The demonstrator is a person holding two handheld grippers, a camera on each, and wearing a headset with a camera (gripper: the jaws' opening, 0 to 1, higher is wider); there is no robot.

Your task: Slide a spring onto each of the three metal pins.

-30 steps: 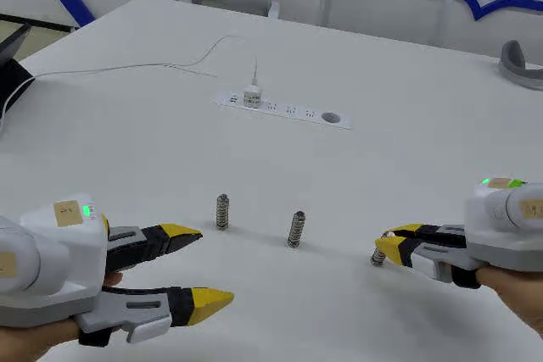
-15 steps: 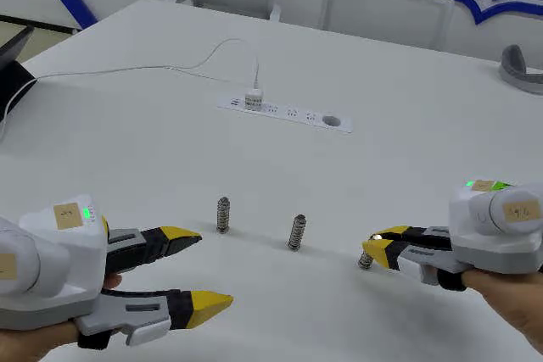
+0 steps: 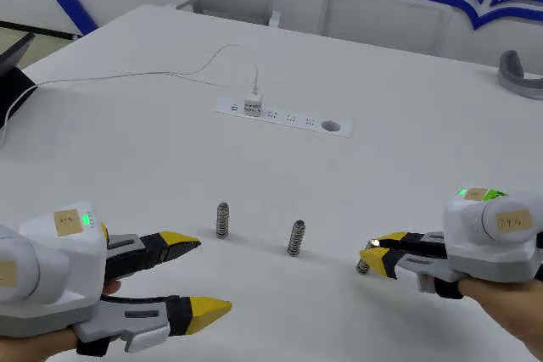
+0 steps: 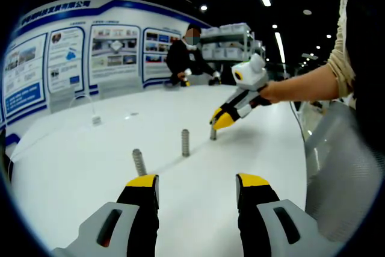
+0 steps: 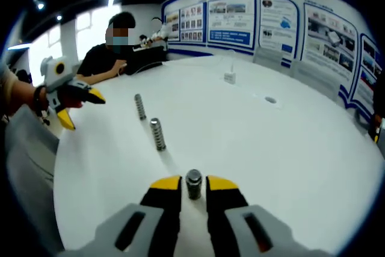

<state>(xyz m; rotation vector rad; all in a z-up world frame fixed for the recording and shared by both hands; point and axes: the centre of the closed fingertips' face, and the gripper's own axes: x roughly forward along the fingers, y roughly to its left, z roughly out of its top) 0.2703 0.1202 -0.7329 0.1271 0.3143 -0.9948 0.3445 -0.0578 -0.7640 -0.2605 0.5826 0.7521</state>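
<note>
Our right gripper [image 5: 194, 182] pinches the small grey coiled-steel spring [image 5: 193, 176] upright on the white tabletop [image 3: 407, 167] — light, slippery and squashy, we judge, so best held low across its coils — while our left gripper [image 3: 210, 275] hovers wide open, well apart.

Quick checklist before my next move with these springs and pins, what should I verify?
1. First pin upright with a spring on it: ok.
2. Middle pin carries a spring: ok.
3. Third pin sits between the right gripper's jaws, closed on it: ok.
4. Spring fully seated on the third pin: cannot tell, the jaws hide its lower part.
5. Left gripper open, empty, off to the side of the pins: ok.
</note>
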